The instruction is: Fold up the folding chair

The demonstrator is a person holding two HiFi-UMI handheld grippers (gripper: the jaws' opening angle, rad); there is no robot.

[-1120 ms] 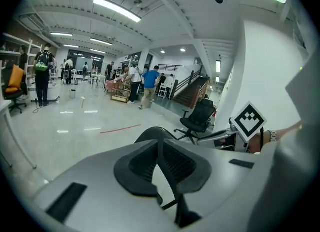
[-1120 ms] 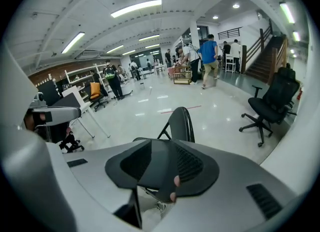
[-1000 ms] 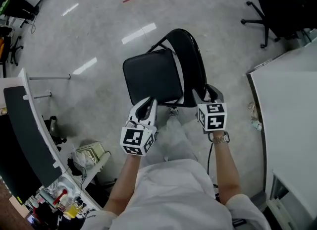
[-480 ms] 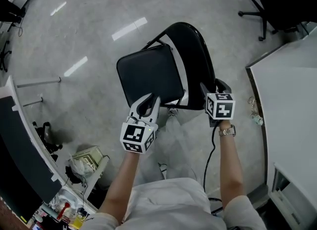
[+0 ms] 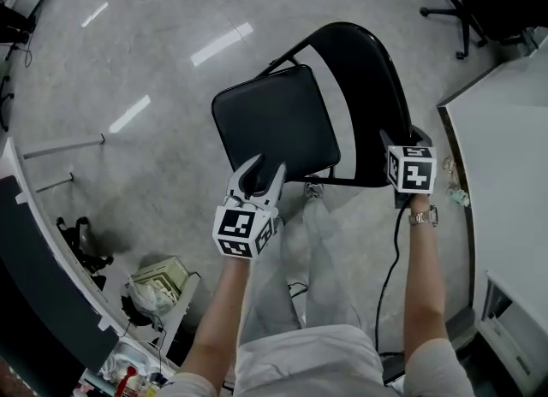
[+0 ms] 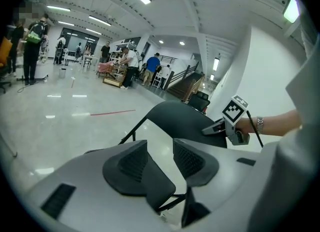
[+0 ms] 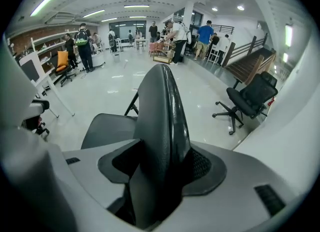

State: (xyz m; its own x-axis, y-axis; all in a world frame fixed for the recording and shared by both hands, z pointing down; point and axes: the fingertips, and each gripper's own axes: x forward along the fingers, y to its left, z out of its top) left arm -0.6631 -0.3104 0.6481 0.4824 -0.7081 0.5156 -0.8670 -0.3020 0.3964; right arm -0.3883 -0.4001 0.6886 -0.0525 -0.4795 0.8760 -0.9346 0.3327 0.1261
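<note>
Glossy grey floor (image 5: 128, 62) carries the black folding chair (image 5: 274, 121), unfolded

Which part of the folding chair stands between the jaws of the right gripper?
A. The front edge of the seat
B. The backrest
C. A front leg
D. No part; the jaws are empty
B: in the right gripper view the black backrest rises straight up between the jaws of the right gripper, which have just been opening around it.

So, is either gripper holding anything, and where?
Nothing gripped yet. Both have just been opening: right gripper straddles the backrest edge, left gripper empty near the seat.
</note>
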